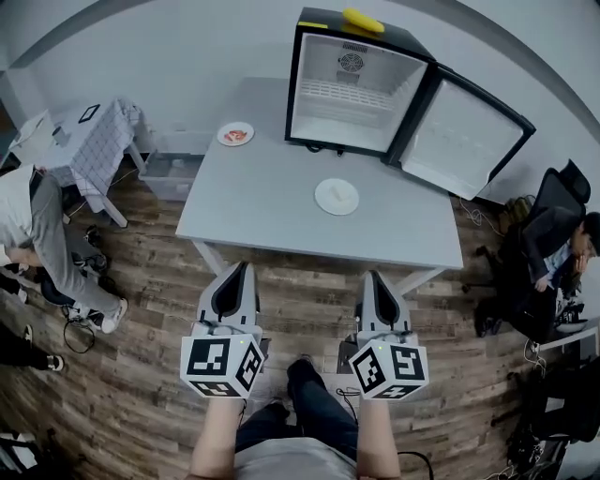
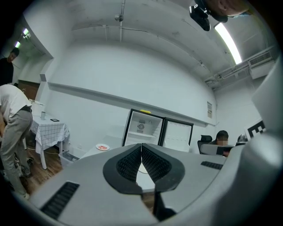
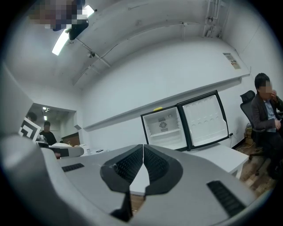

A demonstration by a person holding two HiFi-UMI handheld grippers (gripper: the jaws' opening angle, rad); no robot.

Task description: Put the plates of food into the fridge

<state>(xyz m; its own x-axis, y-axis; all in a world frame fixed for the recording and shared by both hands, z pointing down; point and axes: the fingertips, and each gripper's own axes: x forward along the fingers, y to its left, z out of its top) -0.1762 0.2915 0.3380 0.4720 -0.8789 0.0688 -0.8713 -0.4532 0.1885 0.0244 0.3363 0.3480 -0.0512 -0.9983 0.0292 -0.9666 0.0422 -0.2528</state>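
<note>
On the grey table (image 1: 272,202) lie two plates: one with red food (image 1: 235,134) at the far left corner, and a pale plate (image 1: 337,197) near the middle. A small black fridge (image 1: 349,89) stands at the table's back with its door (image 1: 461,139) swung open to the right; its inside is white and bare. My left gripper (image 1: 236,275) and right gripper (image 1: 377,283) are held side by side over the floor, short of the table's near edge. Both are shut with nothing between the jaws. In the left gripper view the red-food plate (image 2: 102,147) and fridge (image 2: 142,128) show ahead.
A yellow object (image 1: 363,20) lies on top of the fridge. A person (image 1: 42,239) bends beside a checked-cloth table (image 1: 89,141) at the left. Another person (image 1: 553,253) sits in an office chair at the right. A grey bin (image 1: 171,173) stands by the table's left end.
</note>
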